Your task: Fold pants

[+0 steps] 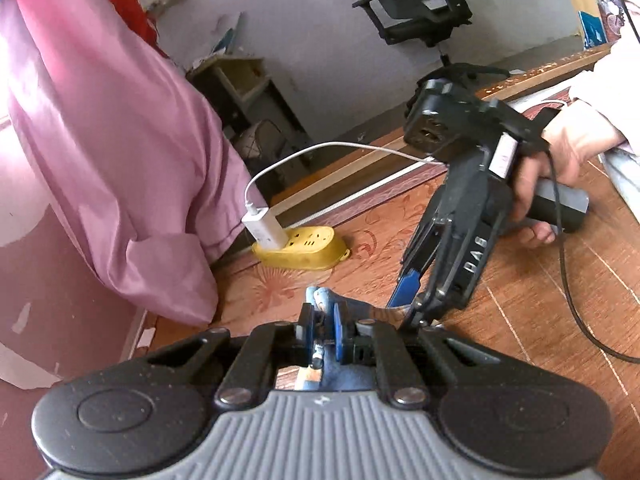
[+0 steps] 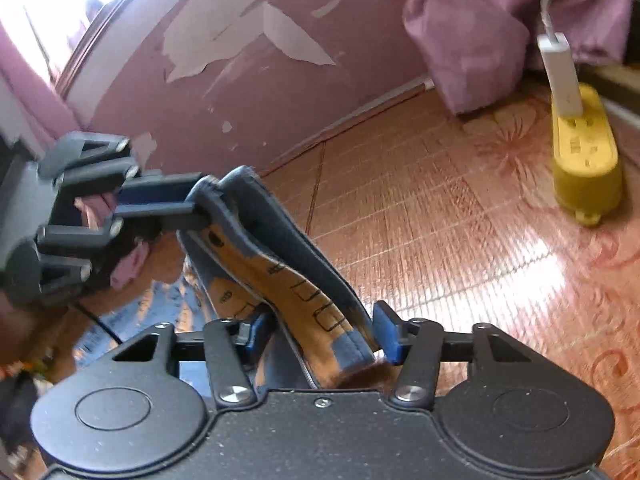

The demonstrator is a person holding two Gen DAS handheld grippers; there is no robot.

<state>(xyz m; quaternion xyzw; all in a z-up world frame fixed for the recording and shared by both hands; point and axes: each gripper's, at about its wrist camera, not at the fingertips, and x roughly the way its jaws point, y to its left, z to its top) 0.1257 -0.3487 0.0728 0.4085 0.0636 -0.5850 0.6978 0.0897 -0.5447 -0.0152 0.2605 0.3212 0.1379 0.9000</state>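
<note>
Blue denim pants (image 2: 280,264) with an orange-brown inner waistband are held up over the wooden table between both grippers. In the left wrist view my left gripper (image 1: 320,330) is shut on a bunched blue edge of the pants (image 1: 324,376). In the right wrist view my right gripper (image 2: 320,334) has the thick waistband pinched between its blue pads. The left gripper (image 2: 196,204) shows there at the left, clamped on the waistband's far end. A hand holds the right gripper (image 1: 412,300), which reaches down close beside my left fingertips.
A yellow power strip (image 1: 300,246) with a white charger (image 1: 264,232) and cable sits on the patterned wooden table (image 1: 520,300). A pink curtain (image 1: 120,160) hangs at the left. A black cable (image 1: 568,280) trails at the right. An office chair (image 1: 420,4) stands beyond.
</note>
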